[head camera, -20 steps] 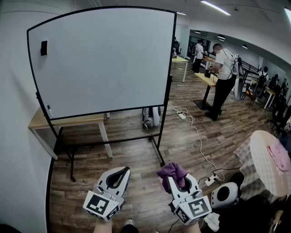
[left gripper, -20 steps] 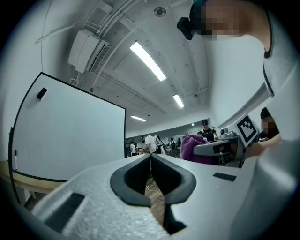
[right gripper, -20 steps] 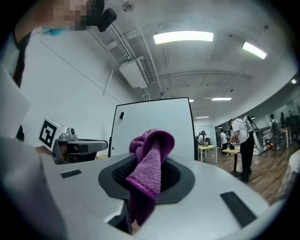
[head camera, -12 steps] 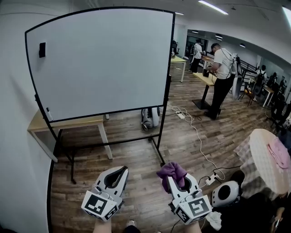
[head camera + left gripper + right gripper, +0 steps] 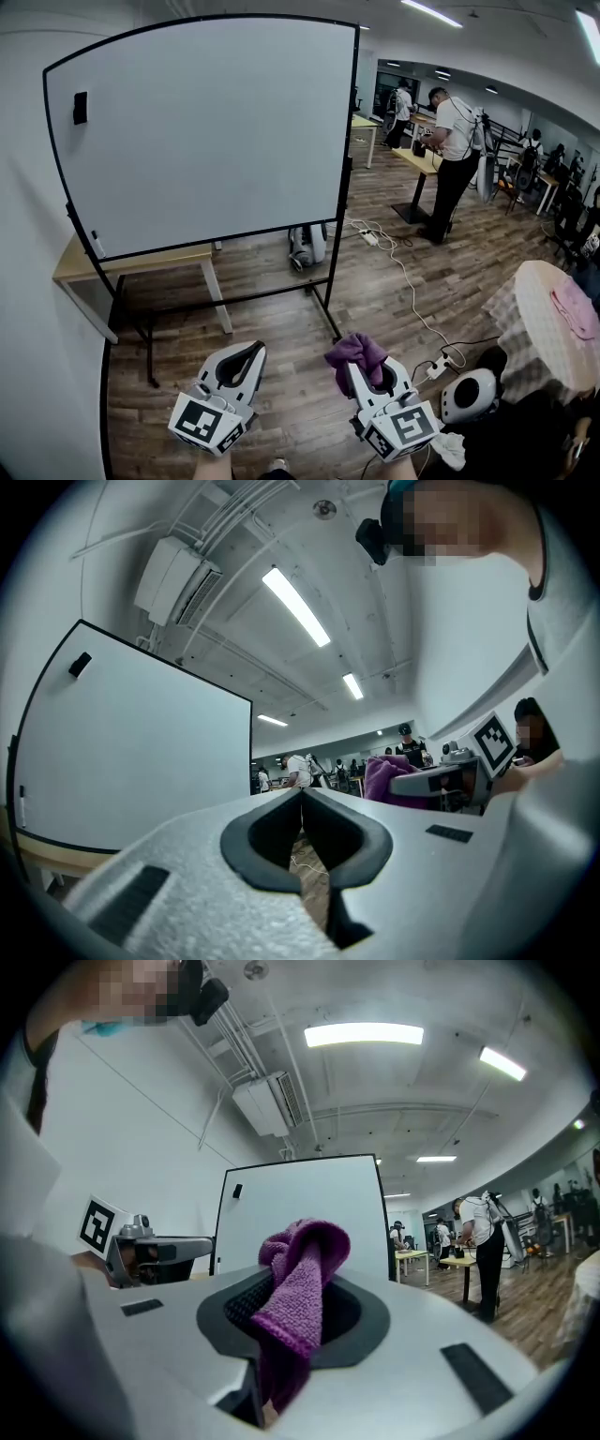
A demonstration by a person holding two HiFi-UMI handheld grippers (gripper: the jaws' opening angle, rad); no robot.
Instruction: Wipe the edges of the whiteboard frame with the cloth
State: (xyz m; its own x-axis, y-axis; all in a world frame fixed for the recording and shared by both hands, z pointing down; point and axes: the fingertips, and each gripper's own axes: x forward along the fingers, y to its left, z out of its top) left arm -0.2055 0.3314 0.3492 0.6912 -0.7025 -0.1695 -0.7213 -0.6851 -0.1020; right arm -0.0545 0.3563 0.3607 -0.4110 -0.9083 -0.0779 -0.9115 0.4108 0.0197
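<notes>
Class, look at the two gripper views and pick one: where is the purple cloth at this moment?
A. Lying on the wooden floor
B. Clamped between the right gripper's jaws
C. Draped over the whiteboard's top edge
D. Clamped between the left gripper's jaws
B. The right gripper view shows the purple cloth pinched in the right gripper, while the left gripper is shut on nothing and the whiteboard stands untouched ahead.
</notes>
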